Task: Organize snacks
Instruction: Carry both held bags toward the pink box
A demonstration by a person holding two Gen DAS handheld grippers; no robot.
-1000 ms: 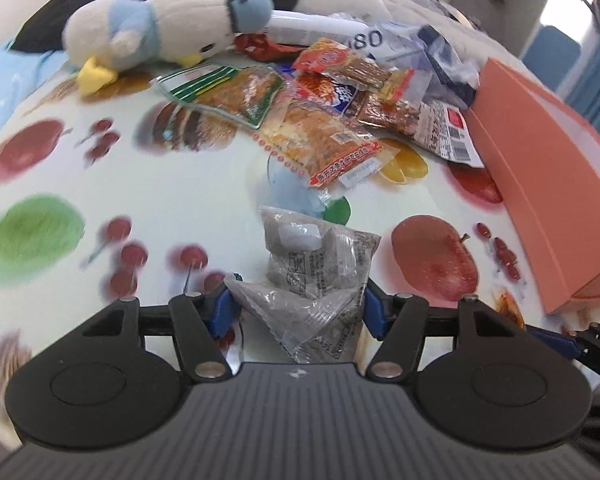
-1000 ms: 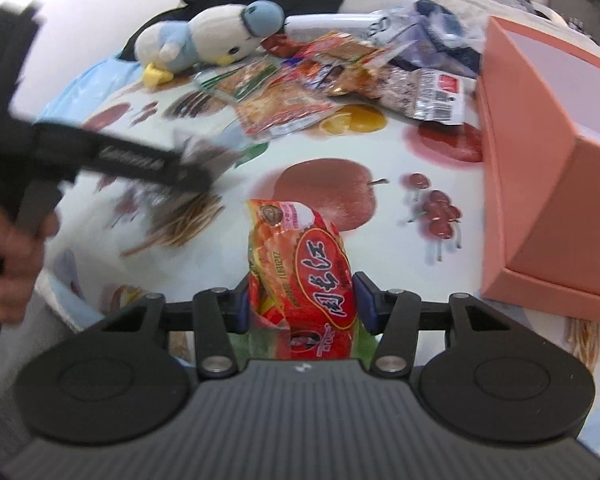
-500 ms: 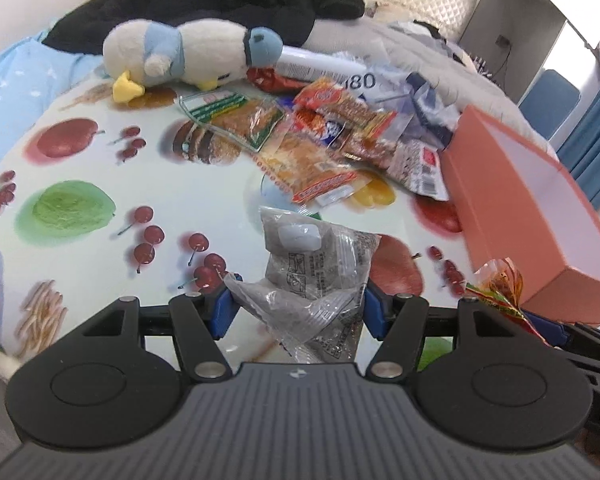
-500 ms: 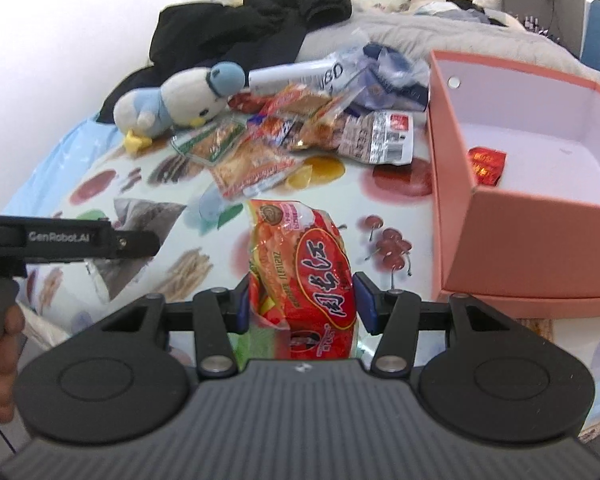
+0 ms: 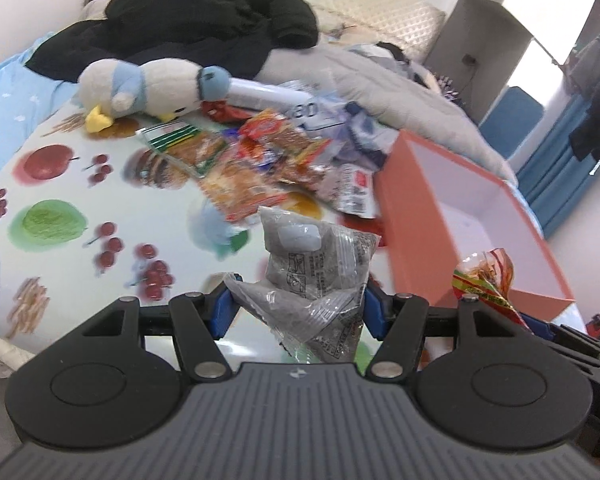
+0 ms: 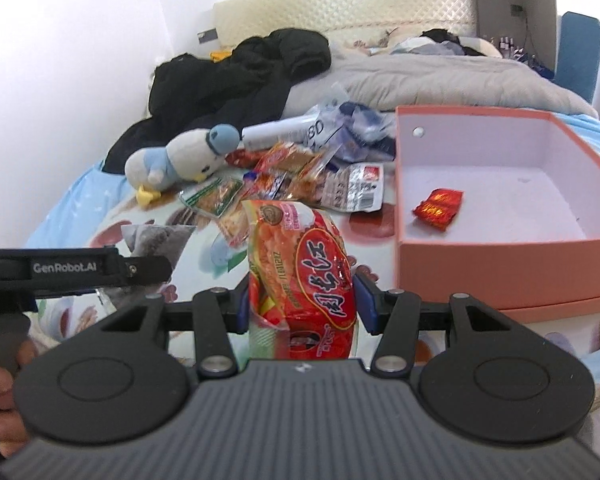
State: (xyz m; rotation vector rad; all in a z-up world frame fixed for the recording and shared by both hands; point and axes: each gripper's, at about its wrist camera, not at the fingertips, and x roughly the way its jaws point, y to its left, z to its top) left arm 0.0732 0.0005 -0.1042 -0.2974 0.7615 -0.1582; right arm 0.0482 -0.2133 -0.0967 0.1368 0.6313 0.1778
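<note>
My left gripper [image 5: 296, 312] is shut on a grey clear-wrapped snack packet [image 5: 316, 276] and holds it above the fruit-print tablecloth [image 5: 80, 184]. My right gripper [image 6: 300, 304] is shut on a red snack bag [image 6: 304, 272] with white lettering, held above the table left of the open orange box [image 6: 500, 256]. The box also shows in the left wrist view [image 5: 416, 216]. One small red packet [image 6: 439, 208] lies inside it. A pile of snack packets [image 5: 260, 164] lies at the far side of the table, seen too in the right wrist view [image 6: 300, 180].
A plush penguin [image 5: 152, 88] lies behind the pile, with a white tube [image 5: 276, 96] beside it. Black clothing [image 5: 188, 32] and a grey blanket [image 6: 440, 76] lie on the bed behind. The left gripper's body [image 6: 72, 270] crosses the right view's left side.
Both grippers have lifted and pulled back with their packets. The box interior has come into the right wrist view, and the table looks farther below.
</note>
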